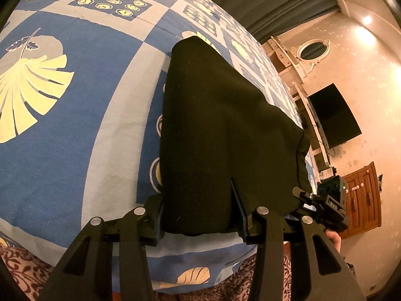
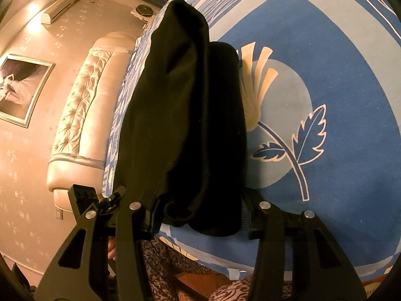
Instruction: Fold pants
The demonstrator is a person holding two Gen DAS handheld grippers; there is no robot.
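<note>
The black pants (image 1: 215, 130) hang and drape over the blue patterned bedsheet (image 1: 75, 138), with the far end resting on the bed. My left gripper (image 1: 200, 220) holds the near edge of the pants between its two fingers, jaws set wide with the cloth filling the gap. My right gripper (image 2: 200, 215) grips the other near edge of the pants (image 2: 185, 125), bunched and rolled between its fingers. The right gripper also shows at the right edge of the left wrist view (image 1: 323, 200), close beside the left one.
The bed's near edge drops to a brown patterned cover (image 1: 22, 268). A padded cream headboard (image 2: 82, 115) stands left in the right wrist view. A dark TV (image 1: 333, 115) hangs on the wall and a wooden cabinet (image 1: 363, 200) stands below it, beside green curtains (image 1: 270, 0).
</note>
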